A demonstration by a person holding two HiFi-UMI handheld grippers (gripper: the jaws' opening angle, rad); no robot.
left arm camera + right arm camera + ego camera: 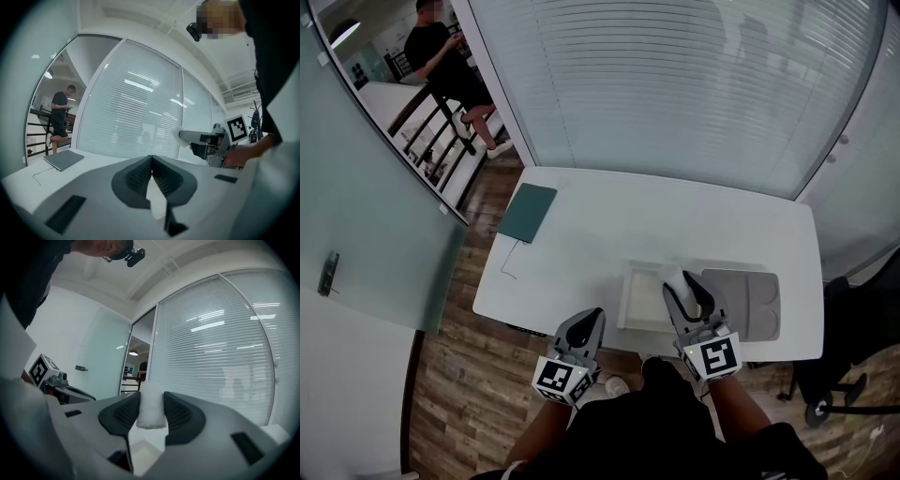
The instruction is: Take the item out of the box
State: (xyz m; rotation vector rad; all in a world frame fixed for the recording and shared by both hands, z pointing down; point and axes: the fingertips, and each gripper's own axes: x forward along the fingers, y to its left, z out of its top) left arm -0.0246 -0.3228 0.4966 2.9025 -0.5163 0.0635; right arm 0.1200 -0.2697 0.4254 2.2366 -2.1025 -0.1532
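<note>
My right gripper hangs over the open white box at the table's front edge, shut on a white, soft-looking roll-shaped item. In the right gripper view the item stands upright, squeezed between both dark pads, with the box below it. From the left gripper view, the right gripper shows level in the air with the item at its tip. My left gripper sits left of the box at the table's front edge; its jaws meet at the tips, shut on nothing.
A flat grey lid or tray lies right of the box. At the table's far left corner lies a green notebook with a thin cable near it. A glass wall with blinds stands behind; a person is beyond the doorway. A chair base stands on the floor at right.
</note>
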